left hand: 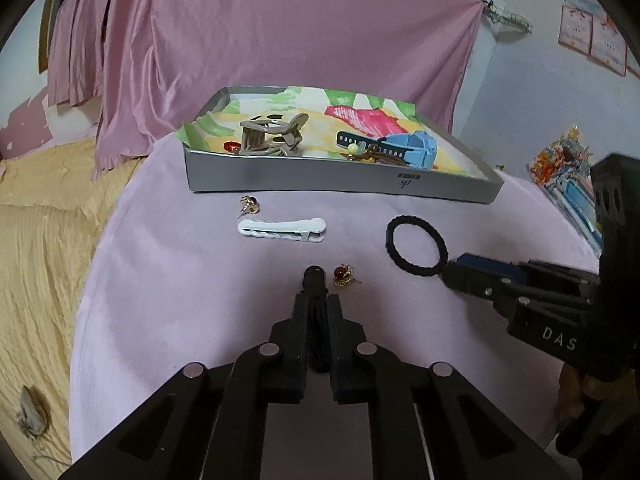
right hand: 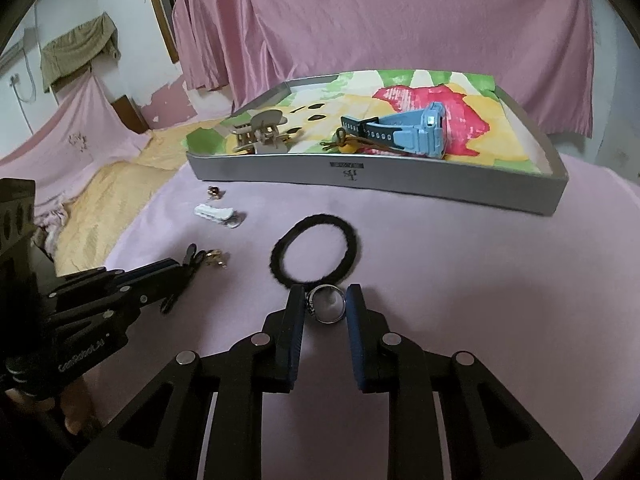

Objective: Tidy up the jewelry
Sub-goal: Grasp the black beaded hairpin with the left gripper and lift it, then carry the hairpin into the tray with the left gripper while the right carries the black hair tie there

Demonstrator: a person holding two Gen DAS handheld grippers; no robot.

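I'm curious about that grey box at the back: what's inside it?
Inside the grey box: a patterned paper lining, a beige claw clip, a blue watch and a small gold trinket. Its front wall hides whatever lies right behind it.

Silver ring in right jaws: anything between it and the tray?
Only the black hair tie, lying flat on the cloth directly between the silver ring and the tray. Lifting over it and the tray's low front wall should clear both.

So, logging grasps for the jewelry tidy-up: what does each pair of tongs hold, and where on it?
Left tongs: shut on a black hair clip, gripped along its body, tip protruding. Right tongs: a silver ring sits between them at its outer sides; actual contact cannot be told.
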